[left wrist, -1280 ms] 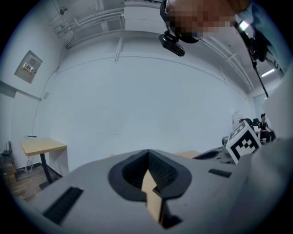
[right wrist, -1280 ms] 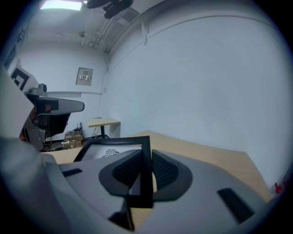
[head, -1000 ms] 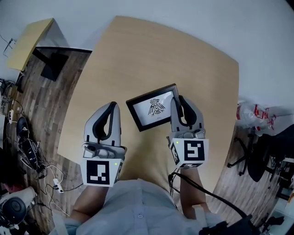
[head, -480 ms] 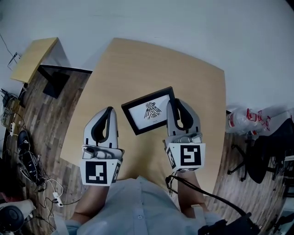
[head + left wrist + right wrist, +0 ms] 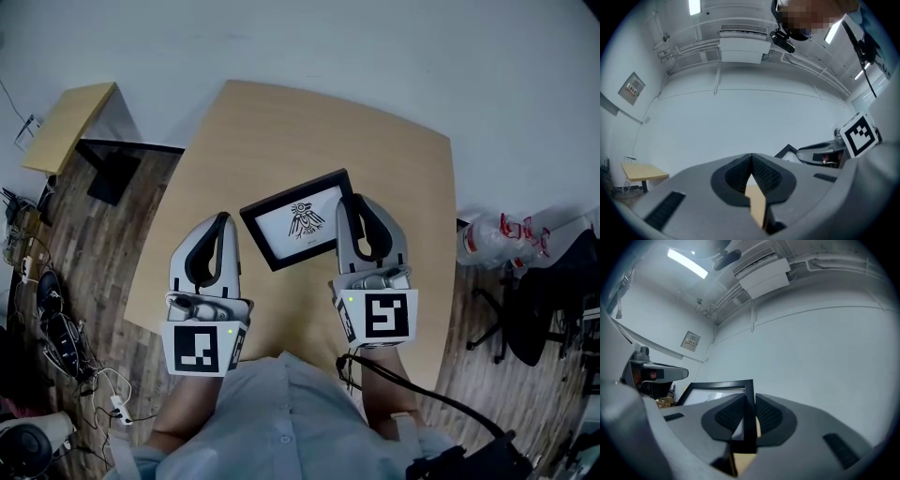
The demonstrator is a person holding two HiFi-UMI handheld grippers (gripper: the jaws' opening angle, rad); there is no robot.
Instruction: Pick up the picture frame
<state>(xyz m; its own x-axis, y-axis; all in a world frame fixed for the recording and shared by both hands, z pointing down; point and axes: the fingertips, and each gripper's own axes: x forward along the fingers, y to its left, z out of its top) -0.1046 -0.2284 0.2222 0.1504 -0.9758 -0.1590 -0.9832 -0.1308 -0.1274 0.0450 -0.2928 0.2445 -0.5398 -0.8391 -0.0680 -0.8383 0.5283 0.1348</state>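
A black picture frame (image 5: 298,220) with a white print of a bird hangs above the wooden table (image 5: 375,131). My right gripper (image 5: 361,202) is shut on its right edge. In the right gripper view the frame's black edge (image 5: 749,401) stands upright between the ribbed pads (image 5: 729,416), and the print (image 5: 710,394) stretches off to the left. My left gripper (image 5: 221,218) hovers left of the frame, apart from it, shut with nothing in it. In the left gripper view one corner of the frame (image 5: 786,151) shows at the right, next to the right gripper.
A small wooden side table (image 5: 66,120) and a dark flat object (image 5: 108,173) stand on the floor at the left. Cables and devices (image 5: 47,319) lie along the left edge. At the right are a plastic bag (image 5: 497,239) and a black chair (image 5: 534,309).
Both grippers have risen, the right one carrying the frame up with it. The table now looks smaller and farther below. Neither pair of jaws has changed.
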